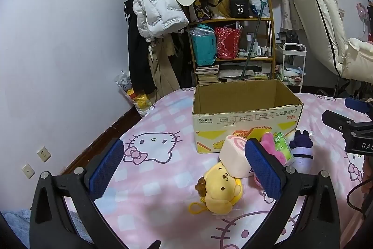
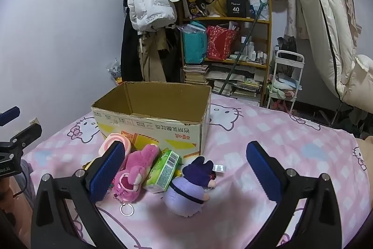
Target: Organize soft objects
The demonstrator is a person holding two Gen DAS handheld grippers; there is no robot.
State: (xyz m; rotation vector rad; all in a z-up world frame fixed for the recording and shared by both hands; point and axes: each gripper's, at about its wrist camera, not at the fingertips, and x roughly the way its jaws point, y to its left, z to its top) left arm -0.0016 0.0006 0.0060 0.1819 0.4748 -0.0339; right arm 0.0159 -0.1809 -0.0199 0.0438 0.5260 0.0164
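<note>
An open cardboard box point(image 1: 244, 120) point(image 2: 153, 118) stands on the pink Hello Kitty bedspread point(image 1: 151, 174). In front of it lie a yellow dog plush point(image 1: 221, 190), a pink-and-white swirl roll cushion point(image 1: 233, 153) point(image 2: 112, 141), a pink bear plush point(image 2: 132, 174) point(image 1: 271, 148), a green tissue pack point(image 2: 164, 169) point(image 1: 283, 148) and a purple plush point(image 2: 188, 188) point(image 1: 300, 153). My left gripper point(image 1: 184, 169) is open and empty, above the bed just left of the yellow plush. My right gripper point(image 2: 185, 172) is open and empty, hovering around the purple plush.
Behind the bed stand a cluttered wooden shelf point(image 1: 233, 39), hanging coats point(image 1: 151, 15), a white trolley point(image 2: 286, 78) and a cream folded mattress point(image 2: 326, 27). The wall point(image 1: 58, 39) runs along the bed's left side. The right gripper's body shows at the left view's right edge point(image 1: 349, 130).
</note>
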